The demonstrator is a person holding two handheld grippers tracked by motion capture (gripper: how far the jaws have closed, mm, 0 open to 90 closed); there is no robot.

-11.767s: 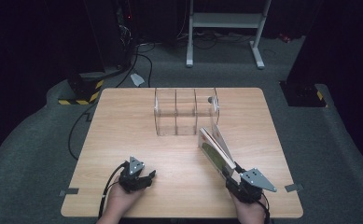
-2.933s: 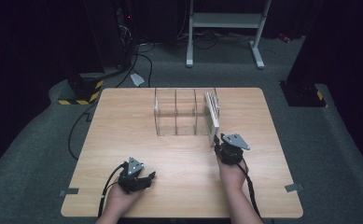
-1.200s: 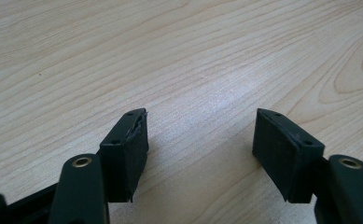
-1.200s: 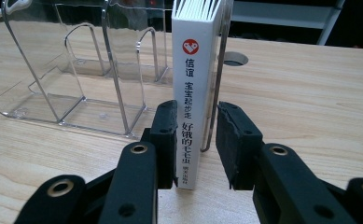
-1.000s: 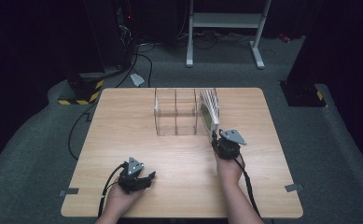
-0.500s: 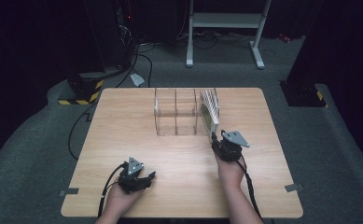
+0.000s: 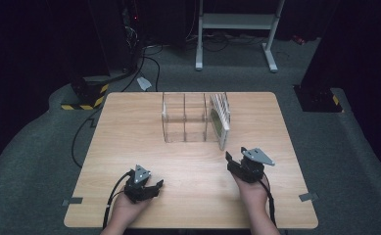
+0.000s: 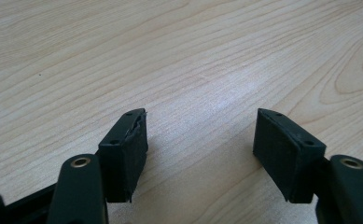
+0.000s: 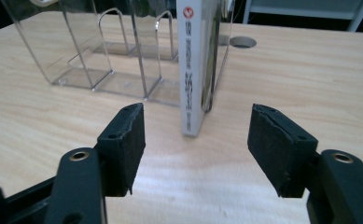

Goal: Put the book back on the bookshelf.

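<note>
White-spined book (image 9: 191, 70) stands upright in the clear acrylic rack's (image 7: 185, 117) end slot; my right claw (image 9: 195, 144), just opened wide, holds nothing. I judge a stray nudge could tip it out. Left claw (image 8: 200, 149) gapes empty over the tabletop (image 7: 144, 122).

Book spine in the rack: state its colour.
White, with a red round mark at the top of the book spine; the right gripper view shows it best.

A thin white-spined book (image 9: 194, 70) stood upright in the rightmost slot of the clear acrylic divider rack (image 7: 185, 117), which sat on the far middle of the pale wooden table (image 7: 129, 127).
</note>
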